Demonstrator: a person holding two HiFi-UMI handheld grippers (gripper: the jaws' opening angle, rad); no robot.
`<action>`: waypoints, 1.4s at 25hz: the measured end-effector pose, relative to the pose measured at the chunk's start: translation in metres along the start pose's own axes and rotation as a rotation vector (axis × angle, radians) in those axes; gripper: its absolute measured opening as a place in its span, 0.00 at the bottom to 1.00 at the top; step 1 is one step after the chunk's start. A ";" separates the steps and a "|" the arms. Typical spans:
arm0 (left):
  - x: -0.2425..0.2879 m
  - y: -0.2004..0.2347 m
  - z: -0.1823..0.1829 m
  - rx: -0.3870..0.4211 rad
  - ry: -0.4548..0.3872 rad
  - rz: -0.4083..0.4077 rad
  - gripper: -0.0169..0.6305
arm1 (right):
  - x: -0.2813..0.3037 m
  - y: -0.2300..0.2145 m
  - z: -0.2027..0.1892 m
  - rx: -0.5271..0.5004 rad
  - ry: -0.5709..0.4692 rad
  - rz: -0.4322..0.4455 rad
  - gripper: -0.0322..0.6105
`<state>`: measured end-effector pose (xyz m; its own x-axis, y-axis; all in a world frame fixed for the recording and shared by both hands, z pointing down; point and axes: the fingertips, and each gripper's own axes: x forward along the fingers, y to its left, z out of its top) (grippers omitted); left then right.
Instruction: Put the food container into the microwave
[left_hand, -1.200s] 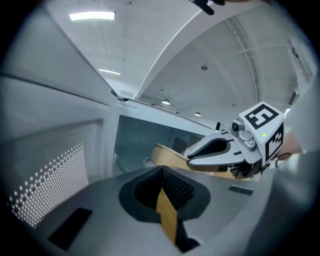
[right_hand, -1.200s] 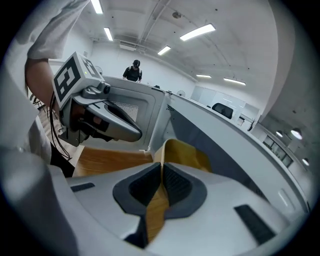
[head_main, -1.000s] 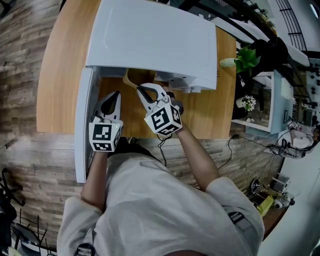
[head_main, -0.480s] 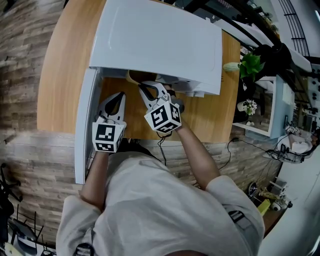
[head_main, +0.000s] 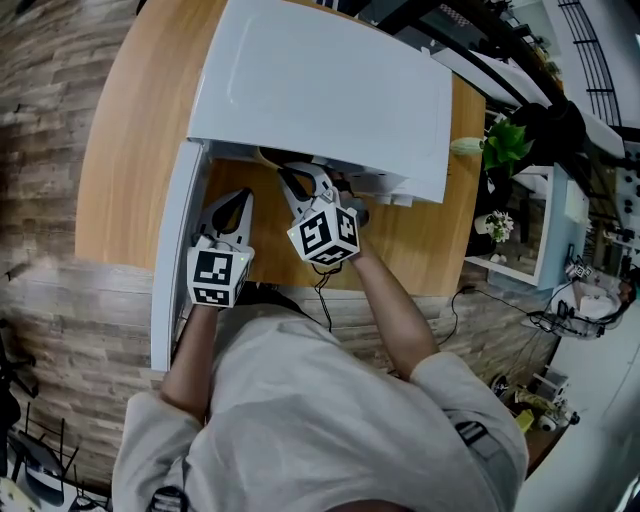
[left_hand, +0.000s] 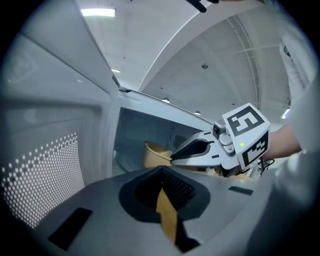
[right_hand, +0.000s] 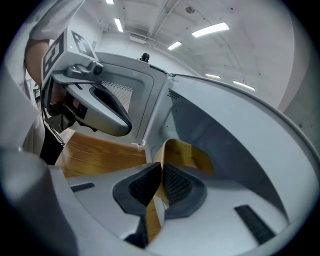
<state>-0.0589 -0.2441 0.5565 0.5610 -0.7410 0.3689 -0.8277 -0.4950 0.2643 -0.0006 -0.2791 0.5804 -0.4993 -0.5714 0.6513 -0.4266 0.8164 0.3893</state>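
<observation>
The white microwave (head_main: 320, 90) stands on the wooden table (head_main: 125, 150) with its door (head_main: 172, 250) swung open to the left. The food container (right_hand: 187, 152) is a tan bowl. My right gripper (right_hand: 161, 182) is shut on its near rim and holds it inside the cavity opening. From the head view only a sliver of the container (head_main: 267, 157) shows under the microwave's top edge, ahead of the right gripper (head_main: 291, 181). My left gripper (head_main: 238, 200) hovers beside the door, shut, with nothing in it. In the left gripper view the container (left_hand: 154, 154) sits just past the right gripper (left_hand: 176, 155).
A green plant (head_main: 503, 128) and a white shelf unit (head_main: 556, 215) stand to the right of the table. A cable (head_main: 325, 300) hangs over the table's front edge near my body. The perforated door window (left_hand: 42, 175) is close on the left.
The right gripper has carried the container a little deeper into the microwave, so less of it shows from above. The left gripper has edged forward beside the door.
</observation>
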 end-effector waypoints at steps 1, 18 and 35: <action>0.000 0.001 -0.001 -0.001 0.003 0.000 0.05 | 0.002 -0.001 0.000 -0.011 0.004 -0.001 0.09; 0.009 0.001 -0.002 0.026 0.018 -0.016 0.05 | 0.026 -0.014 -0.002 -0.022 0.029 -0.025 0.09; 0.009 -0.001 -0.006 0.025 0.030 -0.024 0.05 | 0.038 -0.022 -0.003 0.002 0.038 -0.056 0.09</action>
<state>-0.0531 -0.2478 0.5654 0.5807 -0.7149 0.3895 -0.8138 -0.5240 0.2513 -0.0079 -0.3190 0.5988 -0.4456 -0.6123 0.6531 -0.4541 0.7833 0.4245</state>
